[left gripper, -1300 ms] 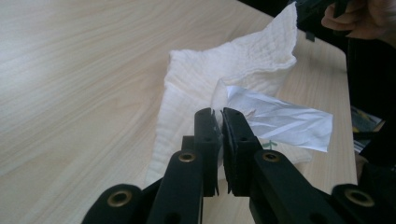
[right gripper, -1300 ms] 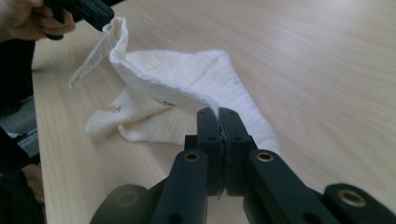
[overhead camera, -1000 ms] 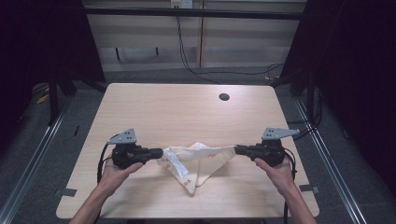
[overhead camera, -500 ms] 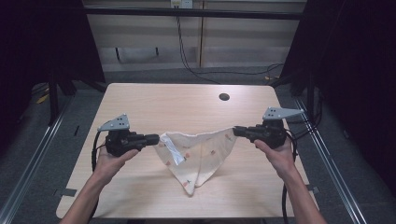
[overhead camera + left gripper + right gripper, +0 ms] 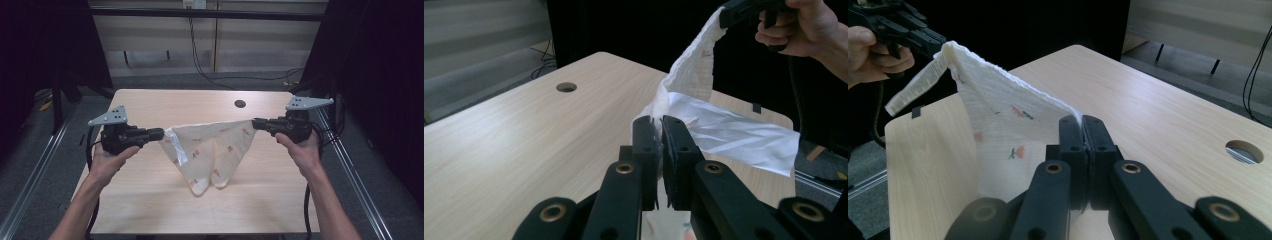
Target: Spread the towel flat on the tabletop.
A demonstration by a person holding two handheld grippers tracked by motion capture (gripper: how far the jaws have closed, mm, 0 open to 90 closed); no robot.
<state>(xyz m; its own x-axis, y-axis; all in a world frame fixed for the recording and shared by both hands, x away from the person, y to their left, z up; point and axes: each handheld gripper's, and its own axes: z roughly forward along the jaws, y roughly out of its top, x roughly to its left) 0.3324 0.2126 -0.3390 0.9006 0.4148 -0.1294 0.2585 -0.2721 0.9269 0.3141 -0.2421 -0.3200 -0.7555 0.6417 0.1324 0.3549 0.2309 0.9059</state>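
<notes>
Presently, the left gripper (image 5: 159, 133) is clamped on one corner of a cream printed cloth (image 5: 210, 150), and the right gripper (image 5: 256, 123) is clamped on the opposite corner; each gripper view shows its own jaws pressed together with fabric pinched between them. The cloth hangs between the two grippers above the middle of the light wooden table (image 5: 150, 205), its top edge drawn fairly straight from left to right, a little higher at the right. Below that edge the fabric falls in two soft folds, and the lowest tips reach down to the tabletop on the near side; whether they rest on the wood or hang just clear of it cannot be told. A white, smoother layer (image 5: 744, 132) shows beside the left jaws, seemingly the cloth's underside or a lining turned outward. A round cable hole (image 5: 240, 104) sits on the far side of the table, well apart from the work. Judgement: the pick-up of both corners is complete and the cloth is mostly raised; spreading it flat or folding it is not yet done, and the hanging folds would need to be shaken out or laid down first.
</notes>
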